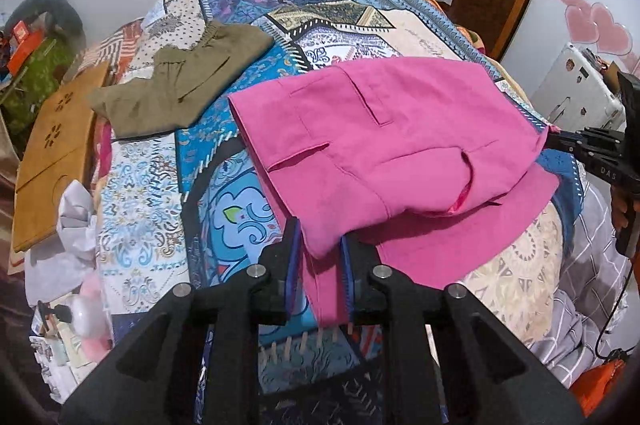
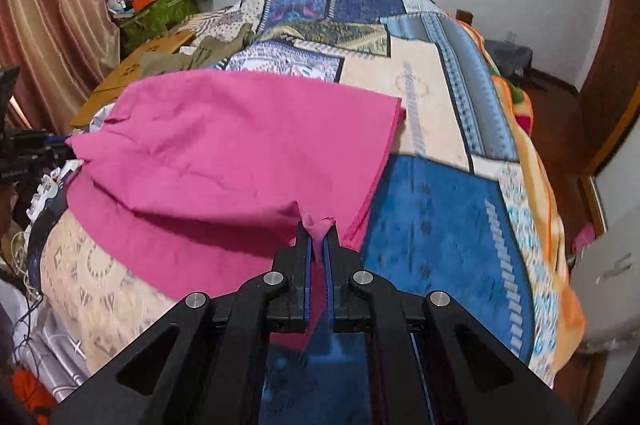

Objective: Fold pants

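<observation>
Left wrist view first: my left gripper [image 1: 320,249] was clenched on a corner of the pink pants [image 1: 384,153], the cloth pinched between its blue-lined fingers [image 1: 292,265] and hanging down past them. From there the pants stretched away over the patterned bedspread [image 1: 248,161], folded over on themselves, pockets facing up. At the far right edge of that view my right gripper [image 1: 560,139] held the opposite end — its tips met the fabric edge. An olive-green garment [image 1: 176,85] lay further back on the bed, apart from the pink one, with a wooden board [image 1: 56,161] just beside it at the bed's left edge. Right wrist view: my right gripper [image 2: 318,237] was closed on a small bunch of pink fabric, the jaws almost together around it. The pants [image 2: 240,153] spread out ahead and to the left — the upper layer lifted off the bedspread [image 2: 432,209], a lower layer resting on it.
</observation>
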The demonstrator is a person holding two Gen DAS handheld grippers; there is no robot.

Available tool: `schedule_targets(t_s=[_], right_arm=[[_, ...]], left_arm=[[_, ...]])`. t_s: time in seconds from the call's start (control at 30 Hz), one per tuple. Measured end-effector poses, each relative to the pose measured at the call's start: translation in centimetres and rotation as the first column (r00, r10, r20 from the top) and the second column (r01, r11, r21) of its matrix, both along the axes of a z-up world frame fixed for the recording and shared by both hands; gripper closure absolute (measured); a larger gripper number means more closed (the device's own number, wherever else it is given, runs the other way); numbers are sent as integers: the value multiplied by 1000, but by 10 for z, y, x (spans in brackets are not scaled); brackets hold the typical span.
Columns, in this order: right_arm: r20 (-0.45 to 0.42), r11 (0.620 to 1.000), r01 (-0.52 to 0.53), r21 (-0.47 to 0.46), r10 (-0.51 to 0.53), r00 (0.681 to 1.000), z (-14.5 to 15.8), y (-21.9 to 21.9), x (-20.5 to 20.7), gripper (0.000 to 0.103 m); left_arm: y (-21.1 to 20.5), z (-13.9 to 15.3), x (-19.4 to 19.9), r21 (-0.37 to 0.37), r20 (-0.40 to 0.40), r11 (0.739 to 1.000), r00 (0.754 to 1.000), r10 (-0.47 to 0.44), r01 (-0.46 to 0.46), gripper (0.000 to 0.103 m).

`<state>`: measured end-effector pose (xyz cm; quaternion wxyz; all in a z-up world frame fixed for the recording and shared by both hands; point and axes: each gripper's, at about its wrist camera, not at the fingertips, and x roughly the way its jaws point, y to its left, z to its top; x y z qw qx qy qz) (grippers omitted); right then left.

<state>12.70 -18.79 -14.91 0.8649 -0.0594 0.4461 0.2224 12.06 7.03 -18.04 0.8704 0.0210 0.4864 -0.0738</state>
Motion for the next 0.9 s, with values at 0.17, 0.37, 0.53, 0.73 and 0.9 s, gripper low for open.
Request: schedule_targets(t_s=[0.17,0.37,0.53,0.73,0.9], right_arm=[[25,999,31,18,-32,999,13,-5,-10,83],[125,998,13,61,-20,992,45,-8,-23,55],[170,998,-32,62,21,985,63,4,-24,42],[141,994,-104,37,98,985,43,34,-28,42],[78,987,-162,10,160,984,18,58,-31,42]], left_arm=[[-5,20,-7,40,50,999,999,-2,0,80],[-15,43,-9,55,113,998,993,-21,15,60],[-36,42,-8,66,122,995,989,-85,78,41],[-69,3,-4,151,11,972,982,-186,182,41],[-85,-18,-1,198,-1,952,971,-238,234,41]])
